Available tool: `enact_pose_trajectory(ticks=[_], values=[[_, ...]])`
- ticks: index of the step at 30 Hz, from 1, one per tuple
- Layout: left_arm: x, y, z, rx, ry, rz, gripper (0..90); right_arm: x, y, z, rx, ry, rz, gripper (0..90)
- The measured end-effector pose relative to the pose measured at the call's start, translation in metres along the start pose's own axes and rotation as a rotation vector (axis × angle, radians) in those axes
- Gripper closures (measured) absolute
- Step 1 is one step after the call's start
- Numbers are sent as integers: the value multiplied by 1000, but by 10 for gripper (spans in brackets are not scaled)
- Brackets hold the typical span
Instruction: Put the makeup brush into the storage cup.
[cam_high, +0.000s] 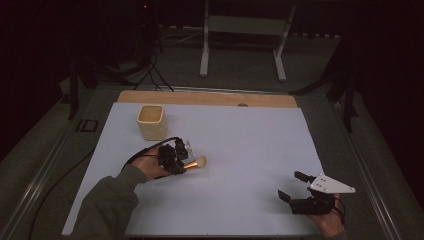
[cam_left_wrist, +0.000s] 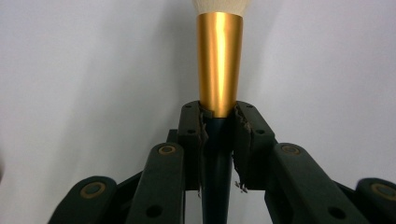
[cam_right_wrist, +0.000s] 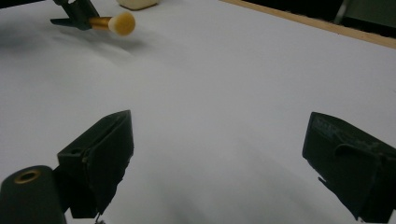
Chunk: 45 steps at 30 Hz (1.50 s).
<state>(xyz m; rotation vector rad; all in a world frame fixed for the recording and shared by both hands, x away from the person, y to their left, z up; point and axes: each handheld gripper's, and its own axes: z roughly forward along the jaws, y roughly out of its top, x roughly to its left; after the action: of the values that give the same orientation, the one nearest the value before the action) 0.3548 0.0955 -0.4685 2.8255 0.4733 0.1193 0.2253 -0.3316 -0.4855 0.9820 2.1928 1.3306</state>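
The left gripper (cam_left_wrist: 219, 126) has its jaws closed on a brush (cam_left_wrist: 219, 65), clamped right where the dark handle meets the gold ferrule. The handle runs back between the jaws toward the hand; the ferrule and the pale bristle tuft stick out ahead of them, lying roughly level over the white worktop (cam_high: 240, 150). In the high view the brush (cam_high: 196, 162) juts from the gripper (cam_high: 182, 160) toward the middle of the sheet.

The brush looks light and stiff along handle and ferrule, soft only at the tuft. The metal ferrule is smooth and tapered, so it could slip forward under a pinch; the handle just behind it seems the better hold, and the bristles are best left untouched, since squeezing would splay them.

Behind and to one side of the left jaws stands a cream cup (cam_high: 152, 121), near but apart.

The right gripper (cam_right_wrist: 219, 158) hangs well apart, jaws spread wide and empty over bare worktop, with the brush (cam_right_wrist: 116, 23) far ahead.
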Motion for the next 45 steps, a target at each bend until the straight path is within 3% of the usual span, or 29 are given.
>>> enact_pose_trajectory(ticks=[45], values=[[15, -10, -22, -81, 97, -117, 754, 0, 0, 0, 0, -2, 2, 87]])
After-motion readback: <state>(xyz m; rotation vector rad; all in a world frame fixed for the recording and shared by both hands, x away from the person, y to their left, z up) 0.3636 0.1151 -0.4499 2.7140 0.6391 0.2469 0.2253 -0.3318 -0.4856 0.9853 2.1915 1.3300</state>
